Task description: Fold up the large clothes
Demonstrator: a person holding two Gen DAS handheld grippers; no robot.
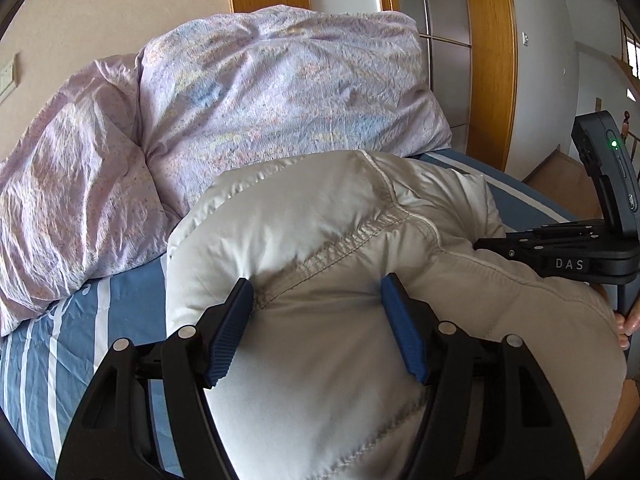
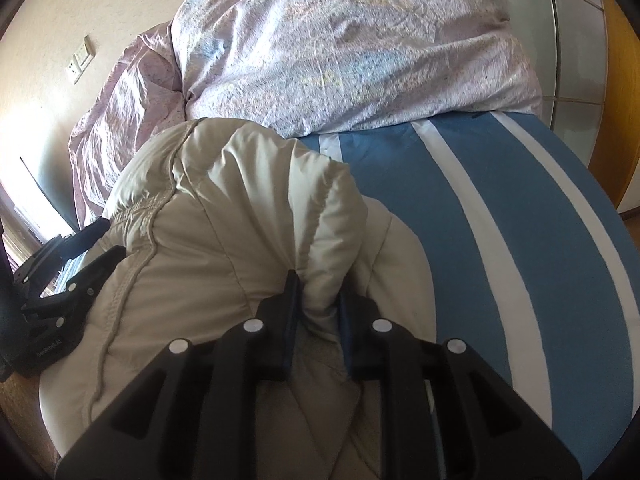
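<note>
A puffy off-white quilted jacket [image 1: 320, 220] lies bunched on the bed; it also shows in the right wrist view [image 2: 224, 216]. My left gripper [image 1: 318, 292] is open, its blue pads [image 1: 230, 332] wide apart and resting on the jacket beside a stitched seam. My right gripper [image 2: 318, 292] is shut on a bunched fold of the jacket, pinched between its pads. The right gripper shows at the right edge of the left wrist view [image 1: 560, 248]. The left gripper shows at the left edge of the right wrist view [image 2: 68, 276].
A crumpled lilac duvet [image 1: 256, 92] is heaped behind the jacket; it also shows in the right wrist view [image 2: 352, 40]. The bed has a blue and white striped sheet [image 2: 500, 216]. A wooden door frame [image 1: 492, 60] and wall stand beyond the bed.
</note>
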